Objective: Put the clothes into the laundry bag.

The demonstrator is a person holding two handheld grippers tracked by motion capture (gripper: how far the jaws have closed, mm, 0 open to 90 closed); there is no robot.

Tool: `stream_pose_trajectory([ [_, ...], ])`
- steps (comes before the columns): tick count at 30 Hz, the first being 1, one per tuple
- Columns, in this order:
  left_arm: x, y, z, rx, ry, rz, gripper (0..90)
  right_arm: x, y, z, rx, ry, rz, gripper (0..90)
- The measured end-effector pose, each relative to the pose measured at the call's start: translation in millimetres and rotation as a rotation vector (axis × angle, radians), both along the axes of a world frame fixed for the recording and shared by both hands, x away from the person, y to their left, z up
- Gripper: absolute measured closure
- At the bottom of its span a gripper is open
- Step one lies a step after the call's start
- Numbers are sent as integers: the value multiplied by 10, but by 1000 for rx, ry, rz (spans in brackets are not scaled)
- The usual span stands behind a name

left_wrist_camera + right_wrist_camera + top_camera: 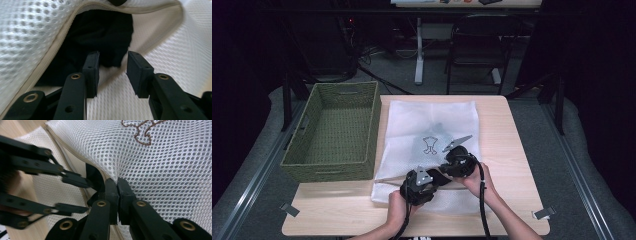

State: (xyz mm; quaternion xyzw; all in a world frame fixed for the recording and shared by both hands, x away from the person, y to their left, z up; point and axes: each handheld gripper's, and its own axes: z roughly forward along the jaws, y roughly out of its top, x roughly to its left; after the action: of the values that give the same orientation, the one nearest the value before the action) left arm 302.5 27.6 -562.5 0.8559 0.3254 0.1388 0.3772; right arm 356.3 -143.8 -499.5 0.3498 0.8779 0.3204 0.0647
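The right hand-held gripper (117, 183) was clenched on the upper lip of the white mesh laundry bag (427, 130), pinching it just beside the zipper (62, 37) and lifting the mouth apart. The left hand-held gripper (112, 67) stood released, its jaws parted inside that mouth, just short of the black garment (105, 32) lying within the bag. The bag lay flat on the bench (512, 150), to the right of the green woven basket (337, 130). Soft, light and limp, the garment would likely bunch; a deep pinch on a fold near the bag's mouth seemed best.
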Motion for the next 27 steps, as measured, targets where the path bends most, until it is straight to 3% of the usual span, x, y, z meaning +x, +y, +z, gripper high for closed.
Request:
stream_pose_trajectory([
  [5, 62, -89, -100, 22, 6, 26, 845, 1, -19, 27, 22, -6, -7, 889],
  [8, 102, -125, -114, 39, -2, 36, 866, 0, -34, 67, 44, -12, -9, 891],
  [14, 237, -155, -60, -24, -35, 103, 871, -17, -111, 246, 142, -22, -24, 896],
  [21, 371, -132, -28, -113, -48, 197, 871, 42, -324, 277, 262, 25, -61, 897],
  [24, 432, -115, -4, -135, -45, 227, 871, 54, -330, 270, 273, 44, -63, 896],
  [27, 459, -89, -42, -137, -36, 240, 870, 87, -300, 130, 233, 107, -73, 893],
])
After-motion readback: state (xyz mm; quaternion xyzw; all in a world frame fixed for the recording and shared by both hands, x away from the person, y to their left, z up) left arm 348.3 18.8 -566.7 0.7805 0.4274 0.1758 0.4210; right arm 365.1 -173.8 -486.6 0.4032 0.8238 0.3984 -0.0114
